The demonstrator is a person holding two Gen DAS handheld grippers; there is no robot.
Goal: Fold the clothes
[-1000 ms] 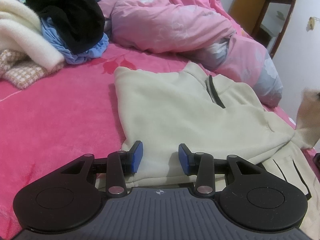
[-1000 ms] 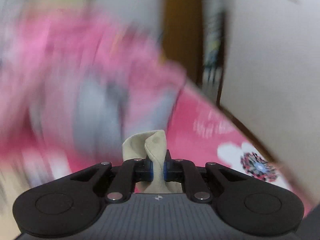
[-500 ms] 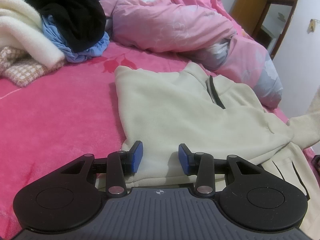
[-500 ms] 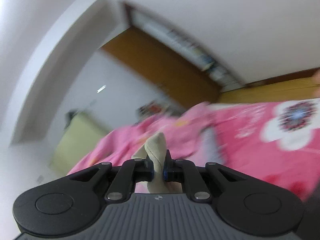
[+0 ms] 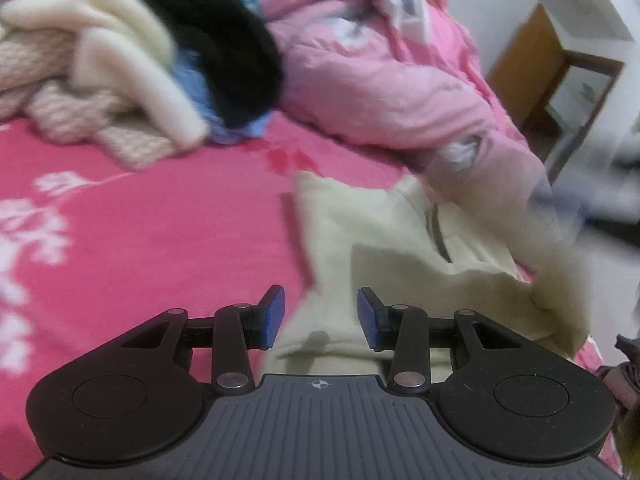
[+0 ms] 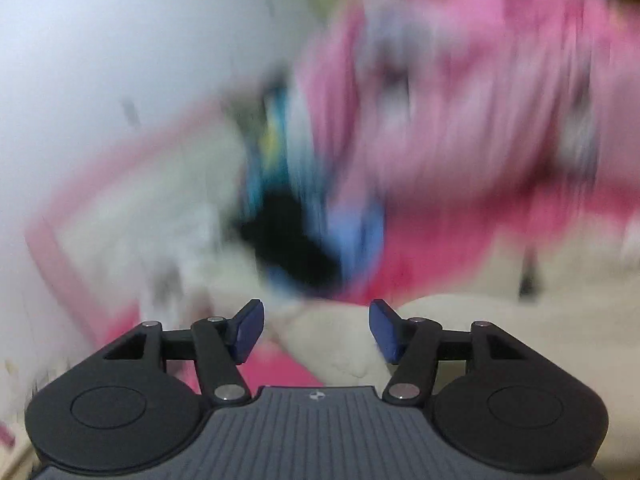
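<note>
Cream fleece top (image 5: pixel 384 240) lies on the pink bed (image 5: pixel 140 220) straight ahead of the left gripper (image 5: pixel 320 314), running forward-right; its hem sits between those spread jaws, the right gripper (image 6: pixel 316 330) likewise spread over blurred cream cloth

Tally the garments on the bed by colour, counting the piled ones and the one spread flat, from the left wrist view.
Cream: 2, the spread pullover and a fluffy cream garment in the pile
Black: 1, black garment
Blue: 1, blue garment
Pink-and-white knit: 1, knit garment
Total: 5 that can be told apart; the blurred pile may hide more.
</note>
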